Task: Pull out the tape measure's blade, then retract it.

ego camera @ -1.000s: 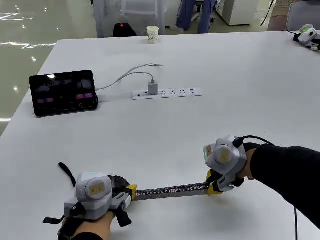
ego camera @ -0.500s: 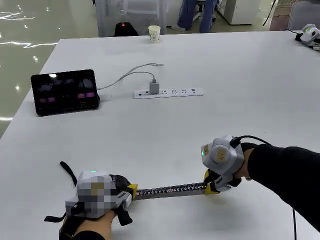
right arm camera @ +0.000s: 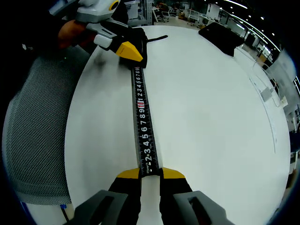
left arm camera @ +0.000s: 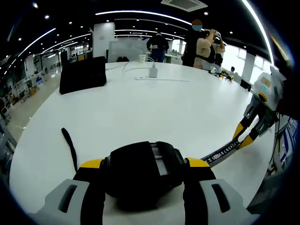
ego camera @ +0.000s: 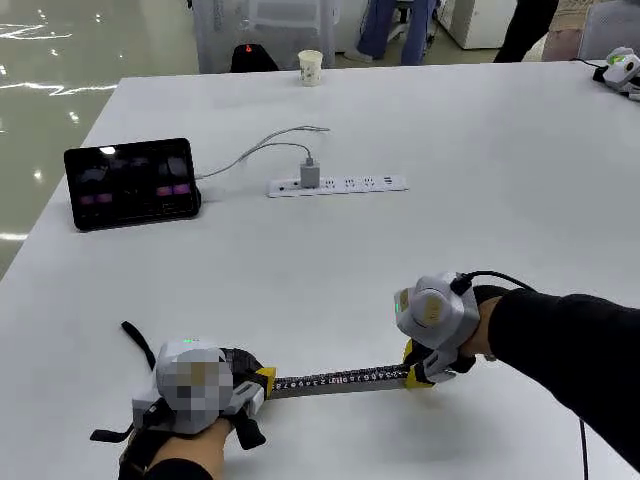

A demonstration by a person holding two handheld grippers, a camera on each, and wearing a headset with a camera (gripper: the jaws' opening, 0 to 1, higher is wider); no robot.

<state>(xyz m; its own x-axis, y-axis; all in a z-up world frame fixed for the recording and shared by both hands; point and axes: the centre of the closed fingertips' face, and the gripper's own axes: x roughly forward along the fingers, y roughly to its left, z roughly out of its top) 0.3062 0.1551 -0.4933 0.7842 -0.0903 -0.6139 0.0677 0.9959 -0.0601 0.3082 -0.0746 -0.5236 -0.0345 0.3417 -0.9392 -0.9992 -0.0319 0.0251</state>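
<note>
Right gripper (ego camera: 412,375) has crept in toward the left one over the last second. Background barely shifted, so that's the hand moving, not the headset. Exposed blade (right arm camera: 142,122) is shorter than it was. I read that as pull-out done and the retract leg under way (can't see the lock or the end hook, so that's inference).

State now: tape measure case (left arm camera: 143,171) sits on the white table (ego camera: 450,180), low left in the head view. It's clamped in the left gripper (ego camera: 248,385), one yellow tip on each side. Its black strap (ego camera: 135,343) trails on the table behind. Blade runs flat along the table from the case to the right gripper, whose jaws are closed on the blade's free end. In the right gripper view the scale runs straight away from the tips, no twist I can see.

Pose: left gripper lies low, nearly flat on the table, pointing across at the right one. It hasn't moved. Right forearm comes in from the right edge, black sleeve (ego camera: 570,350), gripper tipped down so the tips meet the blade at table level.

Still a good stretch of blade out. I'd feed it back slowly and keep it in line with the case mouth.
</note>
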